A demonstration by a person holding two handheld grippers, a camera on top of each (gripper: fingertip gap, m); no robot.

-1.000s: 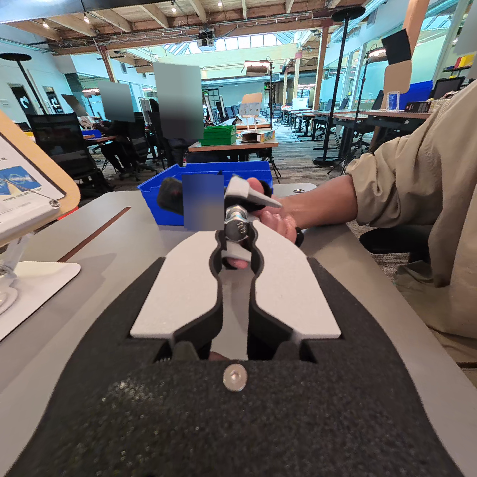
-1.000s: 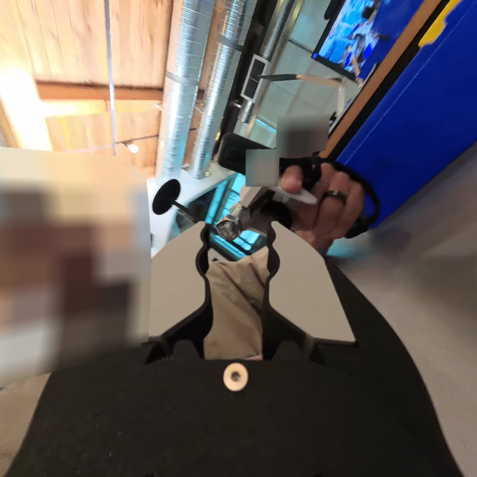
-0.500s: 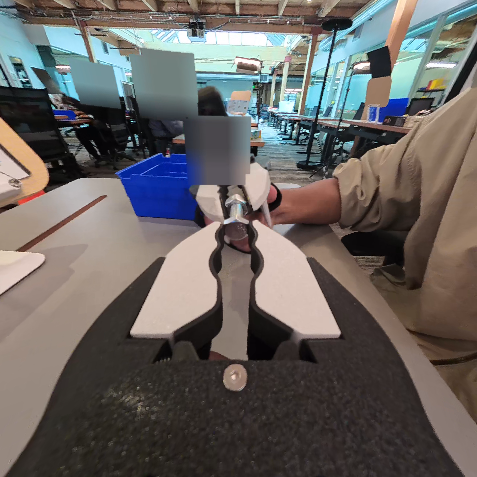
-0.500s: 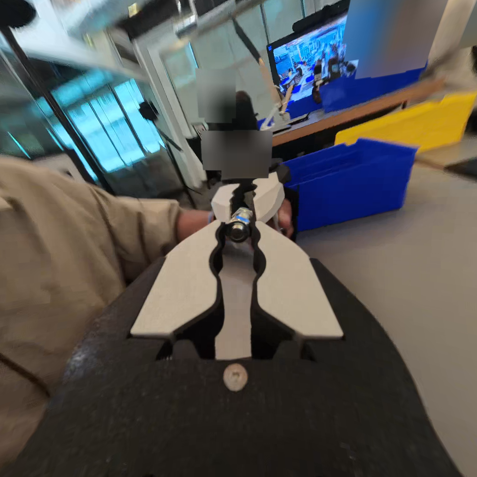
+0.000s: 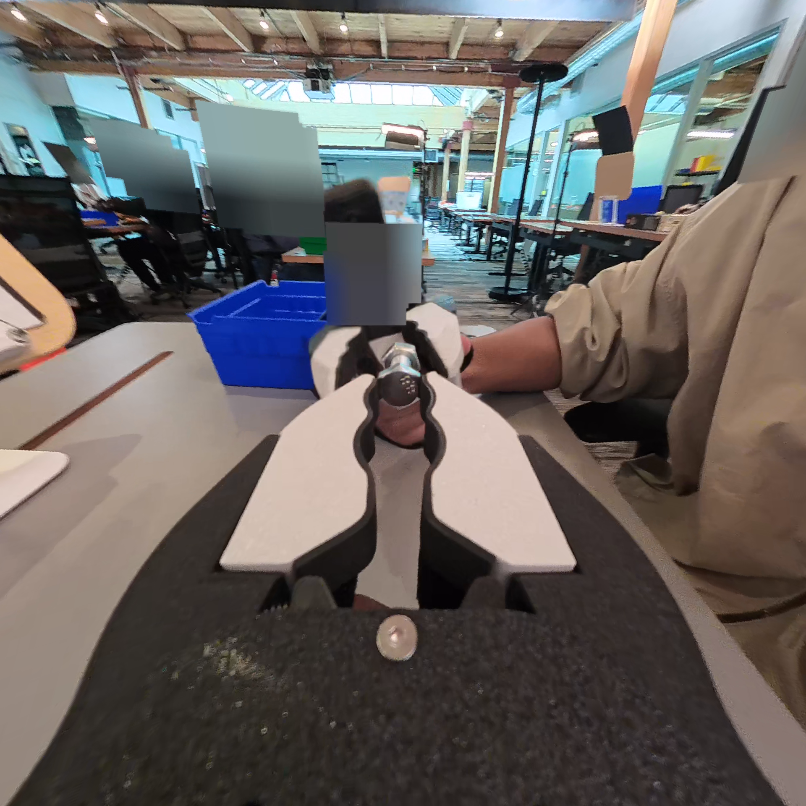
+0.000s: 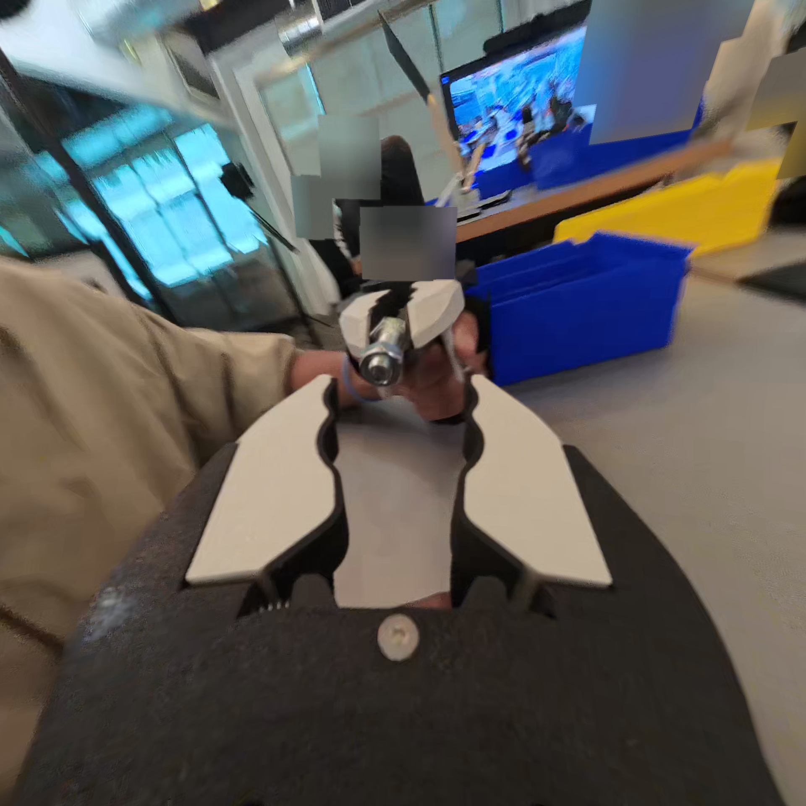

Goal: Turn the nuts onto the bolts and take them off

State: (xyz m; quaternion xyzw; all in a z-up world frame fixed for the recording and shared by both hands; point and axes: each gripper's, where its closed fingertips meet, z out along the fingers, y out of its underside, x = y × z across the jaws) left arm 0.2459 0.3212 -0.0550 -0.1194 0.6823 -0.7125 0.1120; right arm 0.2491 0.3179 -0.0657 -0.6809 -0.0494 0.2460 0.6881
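Note:
My left gripper [image 5: 399,388] is shut on the head of a steel bolt [image 5: 400,386] and holds it level above the grey table. A steel nut [image 5: 401,351] sits on the bolt's thread near its far end. In the right wrist view the bolt's end and the nut [image 6: 384,351] point at me, held by the left gripper [image 6: 394,320]. My right gripper [image 6: 401,384] is open, its jaws spread wide just short of the nut and not touching it. It faces me in the left wrist view [image 5: 388,344], its white fingers [image 5: 440,340] standing apart on either side of the nut.
A blue bin [image 5: 261,344] stands on the table [image 5: 109,436] behind the grippers; it also shows in the right wrist view [image 6: 580,305], with a yellow bin [image 6: 680,213] beyond. A white stand base [image 5: 26,475] lies at left. A person's beige sleeve [image 5: 698,349] is at right.
My right gripper was shut on the nut half a second ago; it has opened and drawn back a little. The left gripper still holds the bolt, slightly turned.

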